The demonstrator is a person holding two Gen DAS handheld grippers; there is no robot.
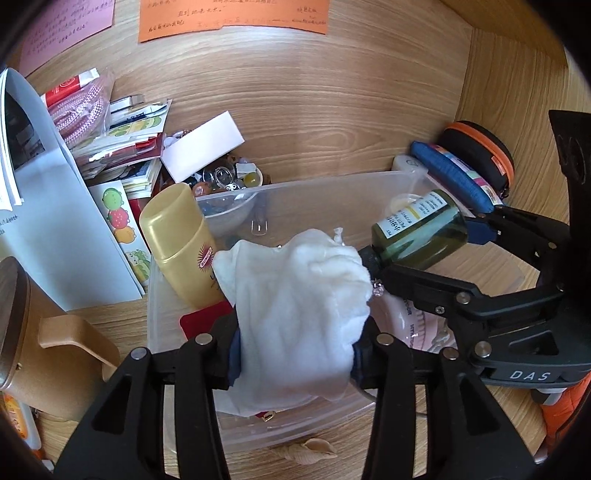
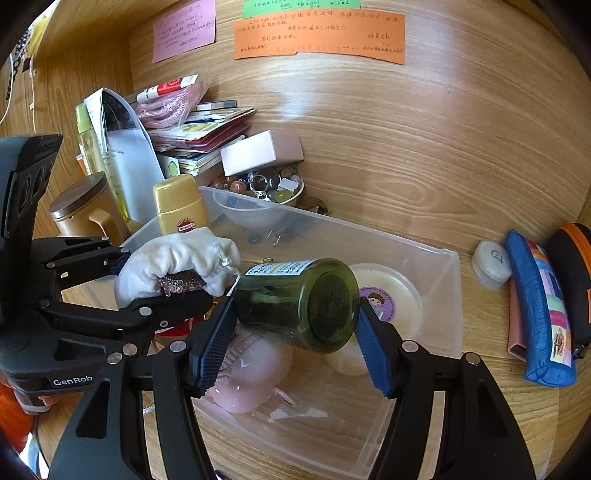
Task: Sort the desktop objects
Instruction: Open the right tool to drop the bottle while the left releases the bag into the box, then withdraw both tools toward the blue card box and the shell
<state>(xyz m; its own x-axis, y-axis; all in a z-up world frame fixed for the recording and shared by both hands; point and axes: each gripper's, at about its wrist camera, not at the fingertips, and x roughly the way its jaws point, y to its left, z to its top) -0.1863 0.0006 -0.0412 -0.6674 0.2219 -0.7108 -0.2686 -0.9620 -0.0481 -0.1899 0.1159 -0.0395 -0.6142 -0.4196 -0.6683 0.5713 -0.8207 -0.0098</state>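
Two grippers work over a clear plastic bin (image 2: 448, 266) that sits on a wooden desk (image 2: 424, 155). The left gripper (image 1: 295, 343) has its jaws around a white cloth pouch (image 1: 295, 299), which fills the gap between the fingers and hangs just above the bin; whether the pads press on it cannot be told. The right gripper (image 2: 295, 332) is closed on a dark green glass bottle (image 2: 299, 302), its blue ribbed pads (image 2: 218, 343) pressing both sides, the bottle tilted with its base toward the camera and its cap end touching the pouch. Under the bottle, inside the bin, lie a pink pouch (image 2: 255, 373) and a round cream-coloured tub (image 2: 391, 295) with a purple sticker. A yellow sunscreen bottle (image 1: 181, 243) leans against the bin's far left corner, beside a red card (image 1: 205, 321). Just beyond the bin's far edge stand a small bowl of beads and trinkets (image 2: 277, 188) and a white box (image 2: 258, 151), and to the left of these a heap of booklets and packets (image 2: 199, 133). Near the desk's left edge is a brown mug (image 2: 85, 210) with a lid. Beside the bin's right edge sit a small white jar (image 2: 491, 264), a blue pencil case (image 2: 539, 310) and a black case with orange trim (image 1: 476, 151). Orange (image 2: 317, 37) and pink notes (image 2: 184, 29) are stuck on the back panel.
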